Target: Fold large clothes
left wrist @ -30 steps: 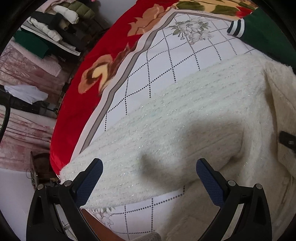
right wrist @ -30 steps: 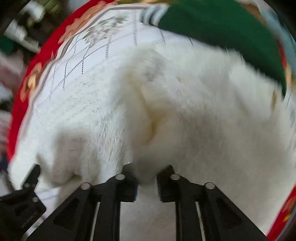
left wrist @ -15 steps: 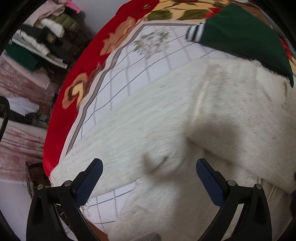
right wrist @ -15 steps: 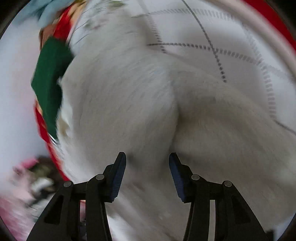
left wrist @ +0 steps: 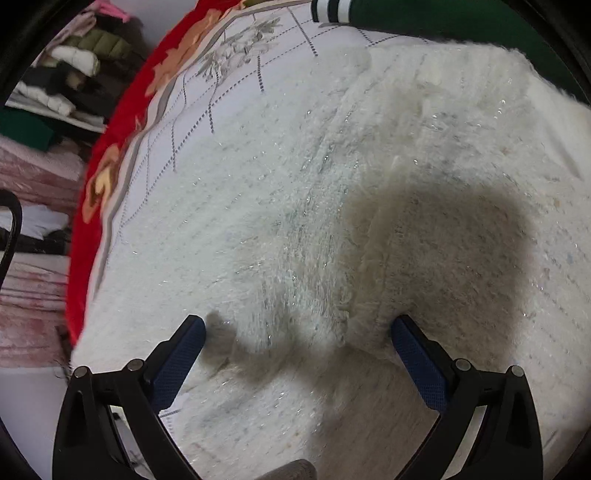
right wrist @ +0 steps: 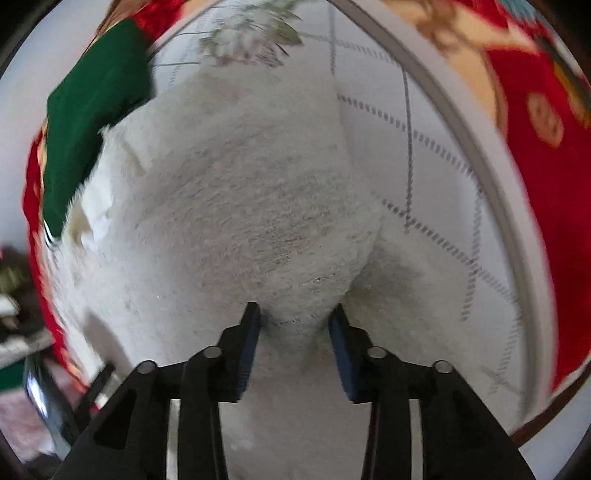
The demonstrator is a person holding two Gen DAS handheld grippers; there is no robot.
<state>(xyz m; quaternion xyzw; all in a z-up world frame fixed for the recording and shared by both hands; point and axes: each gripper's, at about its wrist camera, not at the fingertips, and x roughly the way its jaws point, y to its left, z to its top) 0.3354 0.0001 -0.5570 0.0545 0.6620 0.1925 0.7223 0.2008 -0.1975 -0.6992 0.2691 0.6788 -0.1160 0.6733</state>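
This is a bedroom in a home. The work surface is a bed, covered by a blanket point(left wrist: 236, 92) with a white middle crossed by dotted diamond lines, a printed flower spray near its far edge, and a broad red border with large orange flowers running along the bed's left edge. Clothes lie on it: a fluffy white sweater point(left wrist: 332, 221) across the middle and a green garment point(left wrist: 443, 18) with striped cuff at the far edge. Beyond the bed's left edge, shelves point(left wrist: 74, 81) hold stacked folded clothing (padded jackets, by the look of them), above a pink cloth point(left wrist: 33, 177).
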